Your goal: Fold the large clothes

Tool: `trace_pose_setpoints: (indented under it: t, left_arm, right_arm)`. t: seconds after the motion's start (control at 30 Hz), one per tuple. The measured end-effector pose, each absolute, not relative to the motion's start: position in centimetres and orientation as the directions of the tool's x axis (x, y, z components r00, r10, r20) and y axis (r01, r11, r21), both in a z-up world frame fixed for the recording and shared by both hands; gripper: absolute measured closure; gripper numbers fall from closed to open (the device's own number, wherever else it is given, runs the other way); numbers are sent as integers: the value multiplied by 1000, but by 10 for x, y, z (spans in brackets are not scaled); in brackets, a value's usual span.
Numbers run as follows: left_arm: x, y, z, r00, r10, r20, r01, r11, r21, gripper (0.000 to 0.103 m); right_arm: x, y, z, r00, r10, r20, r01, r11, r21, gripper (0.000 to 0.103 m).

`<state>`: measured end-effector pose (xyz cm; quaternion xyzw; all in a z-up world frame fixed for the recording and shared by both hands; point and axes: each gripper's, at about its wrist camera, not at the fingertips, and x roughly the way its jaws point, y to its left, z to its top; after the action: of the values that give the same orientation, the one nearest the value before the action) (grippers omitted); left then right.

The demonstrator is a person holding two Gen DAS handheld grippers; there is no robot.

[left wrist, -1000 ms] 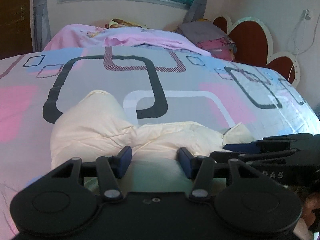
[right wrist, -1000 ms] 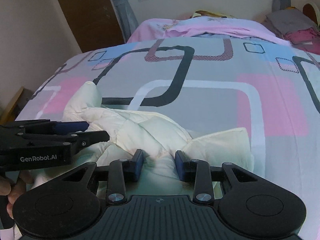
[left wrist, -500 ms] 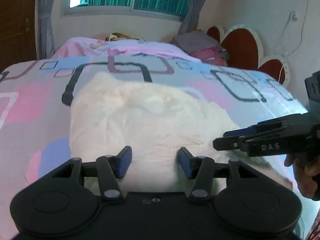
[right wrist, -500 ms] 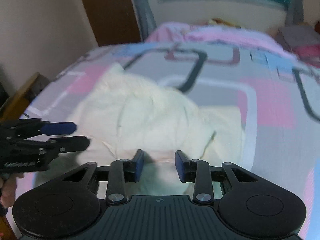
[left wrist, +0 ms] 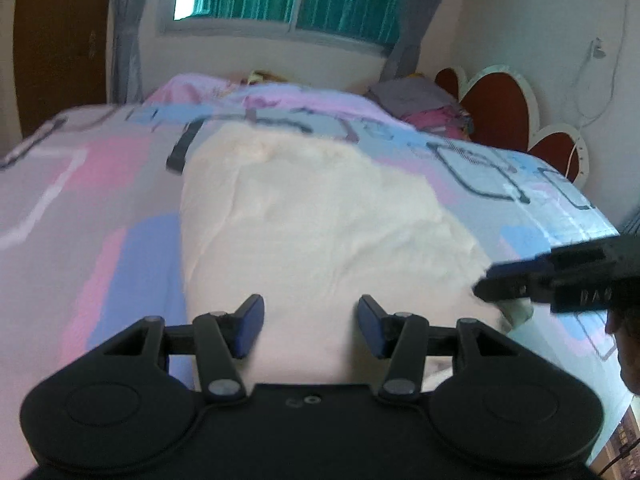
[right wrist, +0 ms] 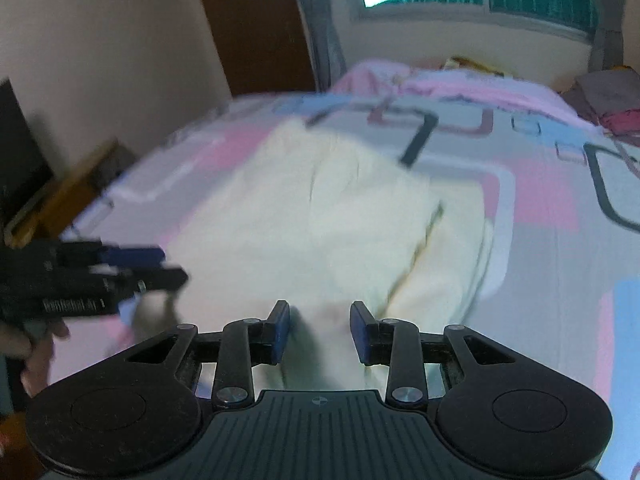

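A cream padded garment [left wrist: 320, 208] lies stretched lengthwise on the patterned bedsheet [left wrist: 100, 184], its near edge lifted toward me. My left gripper [left wrist: 310, 324] is shut on the left part of that near edge, with cloth filling the gap between its blue pads. The right gripper [right wrist: 320, 330] is shut on the right part of the same edge of the garment [right wrist: 320, 208]. Each wrist view also catches the other tool from the side: the right gripper [left wrist: 520, 280] and the left gripper [right wrist: 132, 268], both blurred. What the cloth looks like behind the pads is hidden.
A pink blanket [left wrist: 280, 96] and a pile of clothes [left wrist: 424, 100] sit at the far end of the bed, near the red headboard [left wrist: 496, 112]. A wooden door [right wrist: 256, 20] and low wooden furniture [right wrist: 72, 184] stand left of the bed. A hand [right wrist: 36, 352] holds the left tool.
Both grippers have pulled back toward the near side of the bed and risen slightly, keeping their hold. The garment has gone from a crumpled heap to a long, spread shape.
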<state>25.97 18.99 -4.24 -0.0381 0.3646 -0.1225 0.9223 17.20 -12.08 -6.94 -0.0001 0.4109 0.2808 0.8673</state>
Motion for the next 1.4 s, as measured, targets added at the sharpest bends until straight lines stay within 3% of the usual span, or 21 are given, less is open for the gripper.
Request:
trace_pose_setpoints:
  t: [0.27, 0.97, 1.07, 1.27, 1.3, 1.37, 1.4]
  left_arm:
    - [247, 190, -68, 698, -197, -688, 149, 980, -129, 51]
    - [240, 182, -74, 701, -126, -702, 123, 991, -54, 50]
    - [237, 181, -73, 704, -110, -702, 114, 993, -42, 43]
    - [207, 179, -56, 721, -65, -690, 54, 998, -37, 39]
    - [195, 178, -49, 738, -65, -672, 44, 998, -47, 34]
    - [169, 173, -32, 776, -44, -629, 14, 999, -52, 8]
    - [158, 168, -24, 794, -28, -607, 0, 999, -46, 5]
  right_arm:
    - [169, -113, -104, 489, 466, -737, -446, 860, 248, 69]
    - [166, -113, -108, 505, 448, -738, -449, 866, 218, 69]
    - [166, -113, -106, 503, 443, -742, -443, 869, 219, 69]
    - [142, -137, -82, 558, 414, -719, -371, 900, 231, 69]
    - [131, -145, -73, 578, 417, -701, -361, 902, 238, 69]
    - [110, -161, -59, 609, 429, -667, -343, 901, 266, 69]
    - [100, -169, -52, 623, 432, -652, -332, 901, 281, 66]
